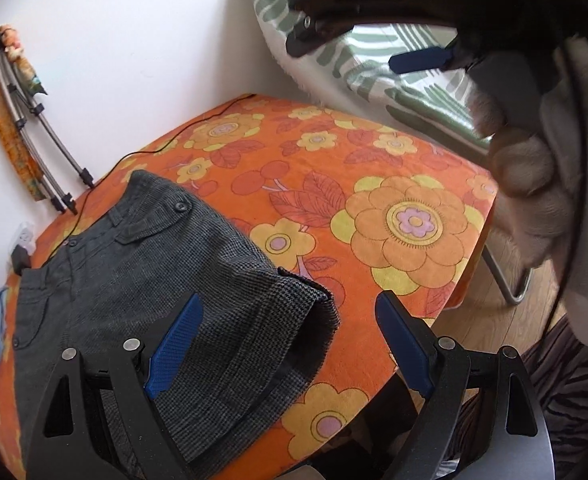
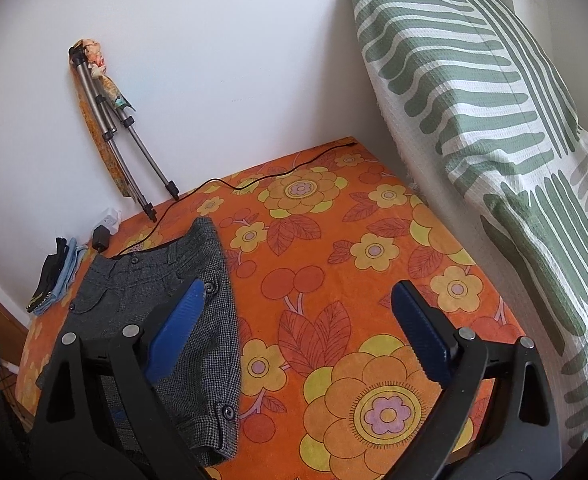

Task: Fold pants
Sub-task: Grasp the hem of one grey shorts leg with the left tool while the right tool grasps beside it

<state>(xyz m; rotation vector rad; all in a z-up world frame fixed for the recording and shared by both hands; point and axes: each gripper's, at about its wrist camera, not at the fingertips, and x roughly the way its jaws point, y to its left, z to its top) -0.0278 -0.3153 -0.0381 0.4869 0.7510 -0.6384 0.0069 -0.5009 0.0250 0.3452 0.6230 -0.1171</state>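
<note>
Dark grey checked pants lie folded in half lengthwise on the orange flowered cloth, waistband toward the wall, leg cuff toward me. They also show in the right wrist view. My left gripper is open and empty, hovering above the cuff end. My right gripper is open and empty above the cloth, just right of the pants. The right gripper also shows in the left wrist view, held high at the top right, with one blue finger in sight.
A folded tripod leans on the white wall. A black cable runs across the back of the cloth to a charger. Small folded cloths lie at the far left. A green striped cushion stands at the right.
</note>
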